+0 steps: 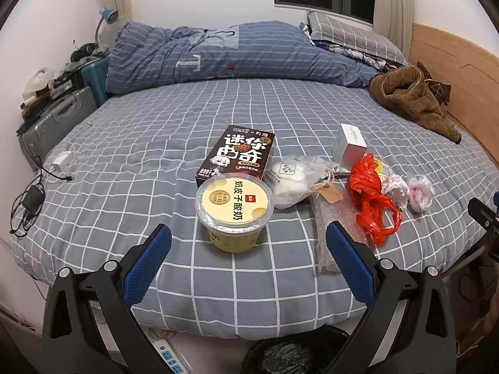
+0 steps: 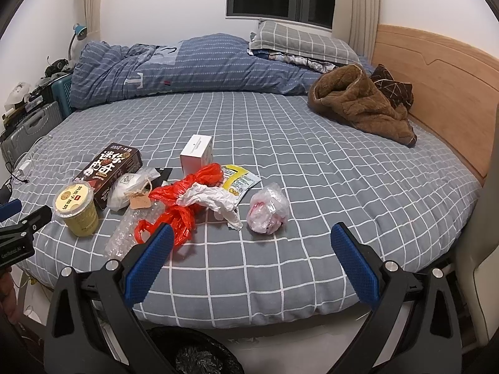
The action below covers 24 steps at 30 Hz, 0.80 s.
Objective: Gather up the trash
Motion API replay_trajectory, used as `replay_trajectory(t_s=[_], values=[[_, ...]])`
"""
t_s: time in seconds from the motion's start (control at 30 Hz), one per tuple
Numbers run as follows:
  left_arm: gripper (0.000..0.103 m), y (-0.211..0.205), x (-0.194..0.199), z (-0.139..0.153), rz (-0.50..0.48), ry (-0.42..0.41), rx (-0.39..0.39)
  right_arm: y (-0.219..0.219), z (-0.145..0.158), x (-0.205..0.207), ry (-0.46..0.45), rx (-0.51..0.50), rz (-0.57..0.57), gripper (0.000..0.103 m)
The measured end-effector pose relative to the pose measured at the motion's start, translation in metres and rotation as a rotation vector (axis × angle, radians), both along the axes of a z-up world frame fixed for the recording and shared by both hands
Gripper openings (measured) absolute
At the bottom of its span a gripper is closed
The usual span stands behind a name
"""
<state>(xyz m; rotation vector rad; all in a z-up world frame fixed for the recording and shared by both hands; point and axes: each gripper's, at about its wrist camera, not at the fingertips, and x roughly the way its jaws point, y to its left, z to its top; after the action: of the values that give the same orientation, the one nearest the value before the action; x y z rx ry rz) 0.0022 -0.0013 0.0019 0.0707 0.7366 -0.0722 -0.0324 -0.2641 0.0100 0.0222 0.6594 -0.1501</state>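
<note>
Trash lies on the grey checked bed (image 1: 131, 168) (image 2: 343, 168). A yellow yogurt cup (image 1: 233, 210) (image 2: 76, 208) stands just ahead of my open left gripper (image 1: 248, 244), roughly centred between its blue fingers. Behind it lie a dark cookie box (image 1: 238, 154) (image 2: 109, 171), a white mask in a clear bag (image 1: 291, 184) (image 2: 128, 188), bubble wrap (image 1: 330, 221) (image 2: 131, 229), a red plastic bag (image 1: 371, 196) (image 2: 184, 199), crumpled white paper (image 2: 215, 199), a yellow wrapper (image 2: 240, 180), a white box (image 1: 351, 146) (image 2: 198, 154) and a clear bag ball (image 1: 421, 191) (image 2: 268, 212). My right gripper (image 2: 252, 243) is open, empty, just short of that ball.
A black-lined trash bin (image 1: 293, 355) (image 2: 193, 355) sits on the floor below the bed's near edge, with a power strip (image 1: 168, 355) beside it. A brown fleece garment (image 2: 361, 106) and a folded blue duvet (image 1: 237, 53) lie further back. Chargers and cables (image 1: 46, 180) rest at the bed's left edge.
</note>
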Motion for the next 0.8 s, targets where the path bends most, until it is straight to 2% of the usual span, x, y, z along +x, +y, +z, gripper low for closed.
replay_trajectory(t_s=[0.8], values=[[0.097, -0.0001, -0.0014, 0.0008, 0.000, 0.002, 0.002, -0.0038, 0.0023, 0.0003, -0.002, 0.010, -0.010, 0.095]])
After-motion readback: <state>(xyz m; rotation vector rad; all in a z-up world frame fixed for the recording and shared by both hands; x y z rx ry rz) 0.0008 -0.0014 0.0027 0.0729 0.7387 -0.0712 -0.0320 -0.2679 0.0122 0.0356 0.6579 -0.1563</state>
